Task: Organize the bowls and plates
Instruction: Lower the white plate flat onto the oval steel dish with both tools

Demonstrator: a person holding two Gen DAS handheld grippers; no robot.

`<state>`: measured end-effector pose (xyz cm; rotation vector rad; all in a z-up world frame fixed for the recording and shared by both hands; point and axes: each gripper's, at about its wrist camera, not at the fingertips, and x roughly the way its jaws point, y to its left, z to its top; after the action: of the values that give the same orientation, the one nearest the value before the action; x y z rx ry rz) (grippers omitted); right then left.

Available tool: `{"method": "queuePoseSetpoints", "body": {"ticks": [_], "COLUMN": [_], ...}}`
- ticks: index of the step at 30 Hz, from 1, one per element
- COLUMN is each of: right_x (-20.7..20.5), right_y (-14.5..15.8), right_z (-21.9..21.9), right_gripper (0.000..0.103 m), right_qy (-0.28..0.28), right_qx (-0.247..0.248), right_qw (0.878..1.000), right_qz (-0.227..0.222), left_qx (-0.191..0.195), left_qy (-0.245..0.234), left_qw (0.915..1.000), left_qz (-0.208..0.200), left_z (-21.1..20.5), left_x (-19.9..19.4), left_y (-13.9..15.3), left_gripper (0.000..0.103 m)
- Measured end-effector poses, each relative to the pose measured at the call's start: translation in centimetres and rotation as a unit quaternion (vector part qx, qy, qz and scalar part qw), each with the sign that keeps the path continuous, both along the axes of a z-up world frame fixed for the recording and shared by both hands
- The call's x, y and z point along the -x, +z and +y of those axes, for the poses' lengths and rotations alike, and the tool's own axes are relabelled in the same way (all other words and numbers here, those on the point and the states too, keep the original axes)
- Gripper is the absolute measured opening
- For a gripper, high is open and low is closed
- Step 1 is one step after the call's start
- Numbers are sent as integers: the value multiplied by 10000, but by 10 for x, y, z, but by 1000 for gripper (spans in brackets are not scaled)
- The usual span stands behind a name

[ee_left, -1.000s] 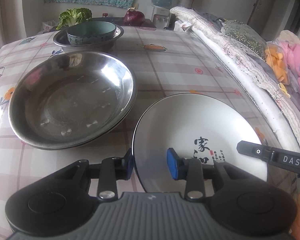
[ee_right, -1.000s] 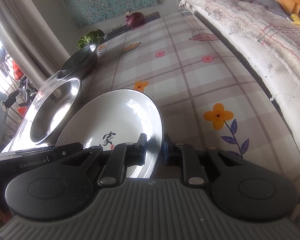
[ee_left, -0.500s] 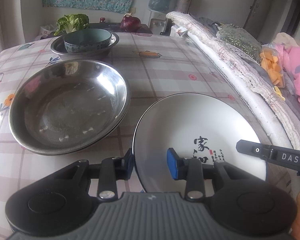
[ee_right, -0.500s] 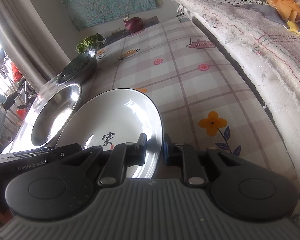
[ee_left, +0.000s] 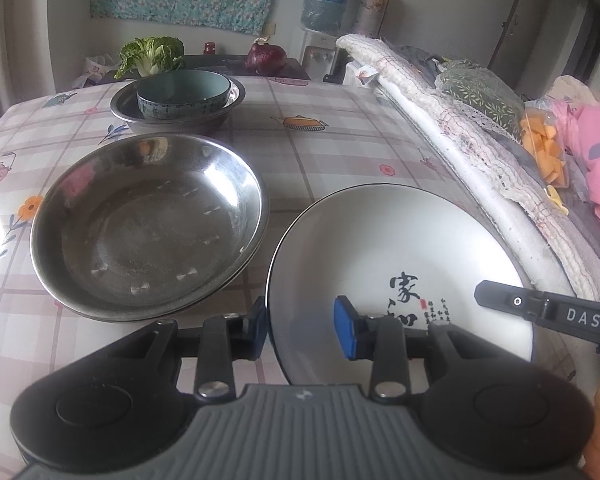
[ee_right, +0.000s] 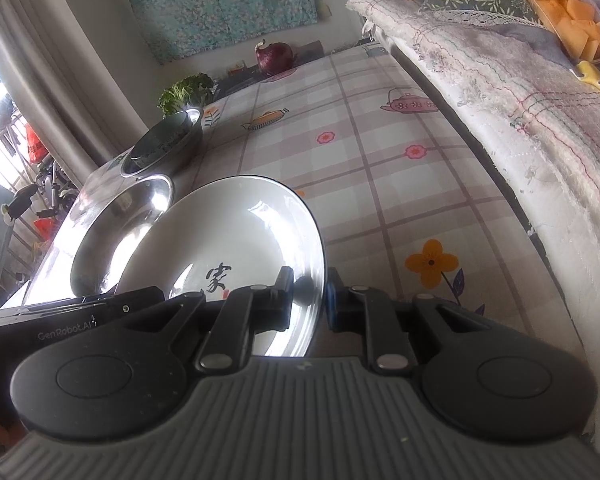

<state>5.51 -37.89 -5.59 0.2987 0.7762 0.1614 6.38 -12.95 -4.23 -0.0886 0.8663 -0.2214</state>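
Observation:
A white plate with black characters is held above the table; it also shows in the right wrist view. My left gripper straddles its left rim, jaws wide apart and loose on it. My right gripper is shut on the plate's right rim. A large steel basin sits left of the plate. Behind it a teal bowl sits inside a second steel basin.
The table has a checked flowered cloth. A rolled quilt runs along its right edge, with a box of orange fruit pieces beyond. A green cabbage and a red onion sit at the far end.
Both grippers and the white plate have risen and pulled back slightly; the table and basins look lower and farther in view. The grips have not changed.

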Motion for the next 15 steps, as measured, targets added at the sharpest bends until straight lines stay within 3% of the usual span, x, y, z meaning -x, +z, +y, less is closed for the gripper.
{"method": "queuePoseSetpoints", "body": {"ticks": [15], "right_x": [-10], "right_y": [24], "right_z": [31], "right_gripper": [16], "right_qy": [270], "right_qx": [47], "right_qw": [9994], "right_qz": [-228], "left_qx": [102], "left_qy": [360], "left_qw": [9988], "left_qz": [-300], "left_z": [34], "left_x": [1], "left_y": [22], "left_gripper": [35]}}
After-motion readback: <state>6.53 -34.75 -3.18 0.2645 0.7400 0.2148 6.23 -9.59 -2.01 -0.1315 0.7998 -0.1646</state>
